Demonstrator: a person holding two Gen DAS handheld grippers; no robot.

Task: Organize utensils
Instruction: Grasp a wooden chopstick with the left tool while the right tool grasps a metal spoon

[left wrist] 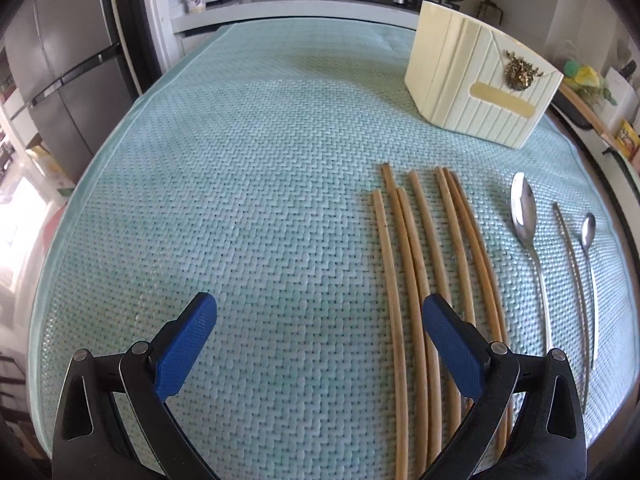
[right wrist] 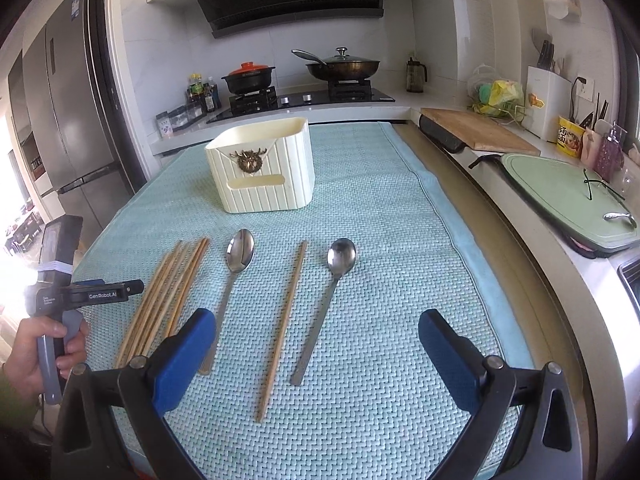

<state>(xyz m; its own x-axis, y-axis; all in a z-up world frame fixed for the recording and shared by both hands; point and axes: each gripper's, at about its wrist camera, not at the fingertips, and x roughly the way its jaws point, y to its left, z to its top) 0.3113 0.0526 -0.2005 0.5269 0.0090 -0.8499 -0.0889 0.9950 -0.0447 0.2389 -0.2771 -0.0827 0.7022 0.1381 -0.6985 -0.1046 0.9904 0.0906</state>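
Right gripper point(right wrist: 318, 344) spread wide, empty, above a lone chopstick point(right wrist: 283, 326) and spoon point(right wrist: 332, 288) on the mat point(right wrist: 380, 400), left gripper point(left wrist: 320, 340) equally wide, empty, over the chopstick bundle point(left wrist: 420, 280), a hand point(right wrist: 30, 354) gripping its handle, cream holder point(right wrist: 264, 168) upright beyond, contents hidden.

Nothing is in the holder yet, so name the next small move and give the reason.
Probably lower the right hand-held gripper onto the lone chopstick between the two spoons. Both hand-held grippers are open and empty, that chopstick lies nearly centred between the right one's fingers, clear of its neighbours, and the cream holder stands straight ahead.
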